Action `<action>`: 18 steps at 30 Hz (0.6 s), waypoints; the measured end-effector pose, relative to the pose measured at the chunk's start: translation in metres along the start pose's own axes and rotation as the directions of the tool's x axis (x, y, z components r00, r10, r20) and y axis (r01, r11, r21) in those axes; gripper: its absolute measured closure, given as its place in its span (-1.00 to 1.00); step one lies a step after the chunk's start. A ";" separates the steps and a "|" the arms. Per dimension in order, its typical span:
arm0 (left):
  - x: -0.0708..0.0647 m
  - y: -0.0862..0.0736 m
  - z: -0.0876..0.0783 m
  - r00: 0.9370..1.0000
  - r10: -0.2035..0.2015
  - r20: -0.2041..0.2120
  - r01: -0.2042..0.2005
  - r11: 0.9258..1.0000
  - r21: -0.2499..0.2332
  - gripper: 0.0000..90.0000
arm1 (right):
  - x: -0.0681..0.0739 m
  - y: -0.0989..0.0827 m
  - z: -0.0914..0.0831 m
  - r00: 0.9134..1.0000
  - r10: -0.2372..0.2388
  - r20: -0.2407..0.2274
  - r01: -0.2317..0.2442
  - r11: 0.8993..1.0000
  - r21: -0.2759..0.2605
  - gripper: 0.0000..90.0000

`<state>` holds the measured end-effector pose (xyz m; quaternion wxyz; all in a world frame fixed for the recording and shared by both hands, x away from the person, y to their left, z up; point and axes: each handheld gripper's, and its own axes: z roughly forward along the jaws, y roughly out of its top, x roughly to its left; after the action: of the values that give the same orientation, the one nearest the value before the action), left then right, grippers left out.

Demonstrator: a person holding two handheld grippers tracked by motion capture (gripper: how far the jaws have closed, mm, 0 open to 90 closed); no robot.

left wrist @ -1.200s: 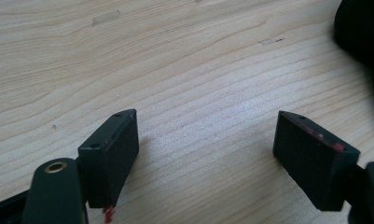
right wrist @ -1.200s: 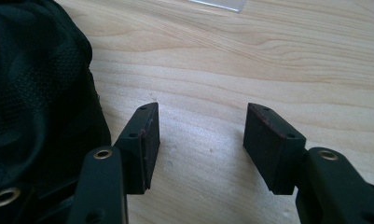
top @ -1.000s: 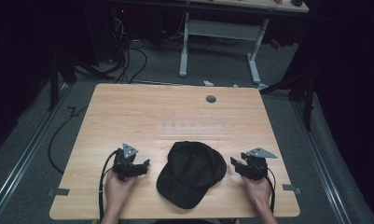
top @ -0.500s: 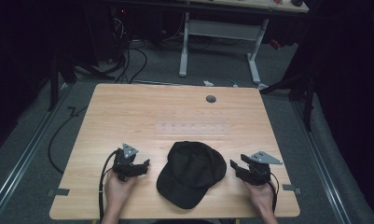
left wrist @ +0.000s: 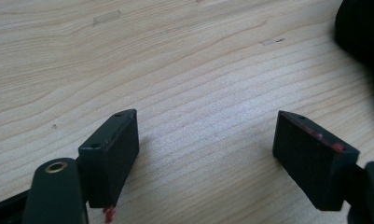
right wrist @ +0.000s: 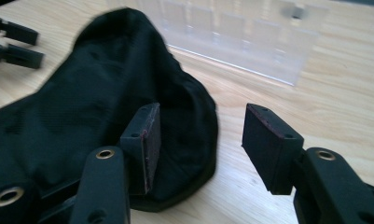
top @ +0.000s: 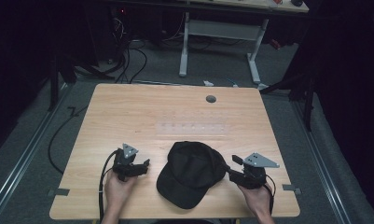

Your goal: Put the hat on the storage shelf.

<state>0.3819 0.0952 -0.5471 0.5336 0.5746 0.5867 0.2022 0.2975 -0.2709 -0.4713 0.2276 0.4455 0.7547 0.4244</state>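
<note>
Right gripper view: black cap (right wrist: 82, 116) lies beside open right claw (right wrist: 198, 135).

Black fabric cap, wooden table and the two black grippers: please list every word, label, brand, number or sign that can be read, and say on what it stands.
No readable text.
Black fabric cap: plain, no logo visible.
Light wooden table: no print.
Clear plastic tray: no legible marking.
Left gripper and right gripper: red smears, no letters.

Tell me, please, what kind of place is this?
Probably a lab or workshop set up for recording. A wooden table stands on grey floor between dark curtains, with loose cables behind it. A black cap lies between two hand-held grippers.
</note>
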 end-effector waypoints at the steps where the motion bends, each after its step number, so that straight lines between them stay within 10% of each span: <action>1: 0.000 0.000 0.000 1.000 0.002 0.000 -0.002 1.000 0.001 -0.49 | 0.002 0.002 0.000 1.000 0.000 -0.011 0.000 1.000 0.001 0.05; 18: 0.000 0.000 0.000 1.000 -0.001 -0.001 0.001 1.000 0.000 -0.49 | 0.018 0.021 0.022 0.997 0.012 -0.080 -0.007 0.998 0.063 0.10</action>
<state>0.3819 0.0952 -0.5471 0.5336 0.5740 0.5873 0.2022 0.3140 -0.2404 -0.4649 0.1809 0.4384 0.7742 0.4193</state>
